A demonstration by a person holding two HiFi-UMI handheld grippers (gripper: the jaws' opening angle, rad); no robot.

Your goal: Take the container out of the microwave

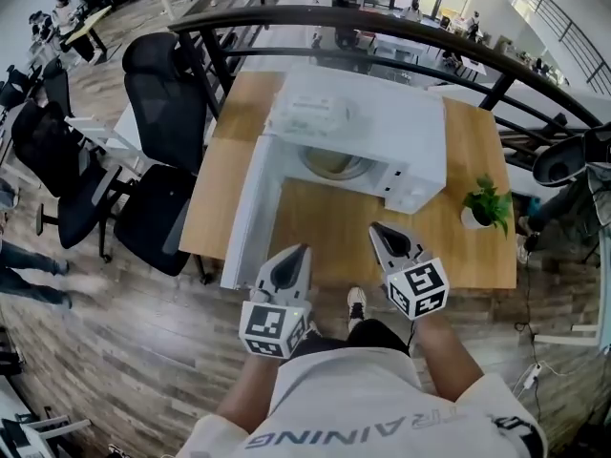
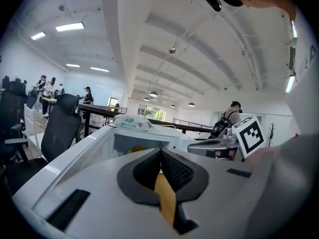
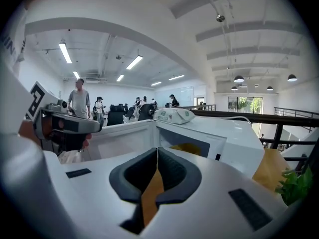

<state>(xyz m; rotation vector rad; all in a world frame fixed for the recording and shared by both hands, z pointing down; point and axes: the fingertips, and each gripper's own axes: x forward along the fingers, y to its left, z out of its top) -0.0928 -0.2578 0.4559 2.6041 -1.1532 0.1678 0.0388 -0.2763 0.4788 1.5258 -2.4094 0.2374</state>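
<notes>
A white microwave (image 1: 382, 132) stands on the wooden table (image 1: 329, 227), and its door (image 1: 250, 208) is swung open to the left. Inside it sits a tan container (image 1: 334, 163), also seen as a yellowish shape in the left gripper view (image 2: 133, 149) and the right gripper view (image 3: 187, 148). My left gripper (image 1: 304, 249) is in front of the door's lower end, shut with nothing in it (image 2: 160, 151). Right of it, my right gripper (image 1: 374, 227) hovers over the table before the opening, also shut and empty (image 3: 157, 151). Both point toward the cavity, short of it.
A white flat packet (image 1: 310, 114) lies on the microwave's top. A small potted plant (image 1: 487, 205) stands at the table's right end. Black office chairs (image 1: 158, 113) crowd the left side. A dark railing (image 1: 401, 31) curves behind the table.
</notes>
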